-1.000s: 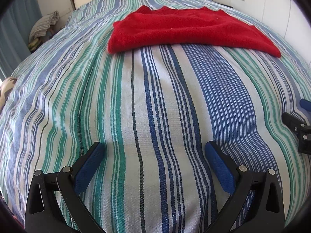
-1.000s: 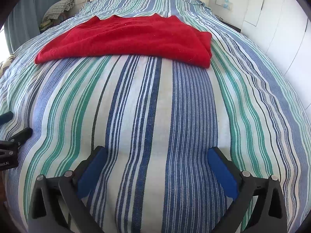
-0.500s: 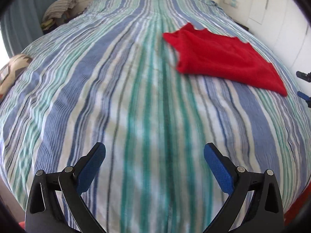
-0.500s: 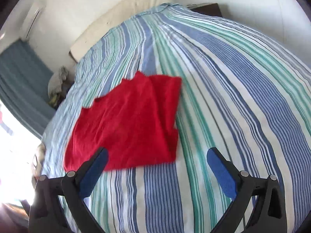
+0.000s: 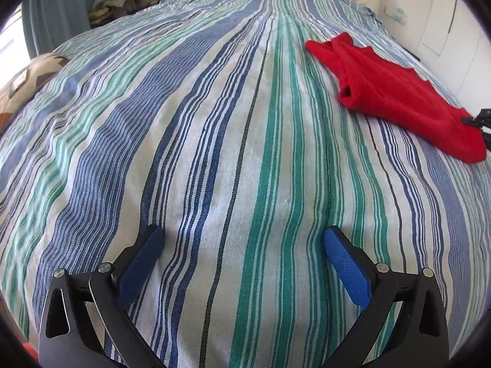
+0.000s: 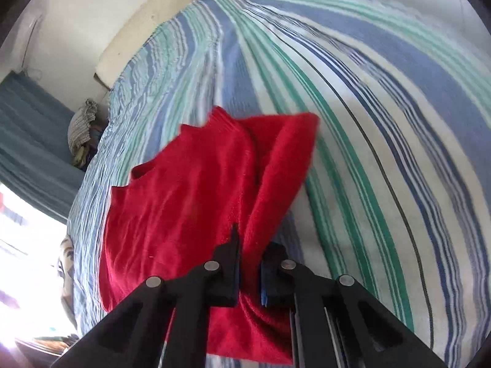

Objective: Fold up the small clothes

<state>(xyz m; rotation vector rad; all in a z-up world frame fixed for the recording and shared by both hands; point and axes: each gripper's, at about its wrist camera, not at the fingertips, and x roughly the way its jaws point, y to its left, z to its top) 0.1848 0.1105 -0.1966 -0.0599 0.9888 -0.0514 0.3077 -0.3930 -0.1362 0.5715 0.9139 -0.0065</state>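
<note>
Right hand-held gripper (image 6: 249, 271) just closed — pinching red garment (image 6: 196, 202), left hand-held gripper (image 5: 242, 253) wide open — empty over striped bedspread (image 5: 214, 122)

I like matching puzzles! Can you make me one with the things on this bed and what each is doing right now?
Things:
1. red knitted garment
2. left gripper with blue pads
3. right black gripper
4. striped blue, green and white bedspread

States:
A. wide open, with nothing in it
B. pinching a fold of cloth
C. spread across the bed under everything
D. one edge lifted, the rest lying flat

Pairs: 1-D, 2-A, 3-B, 4-C
</note>
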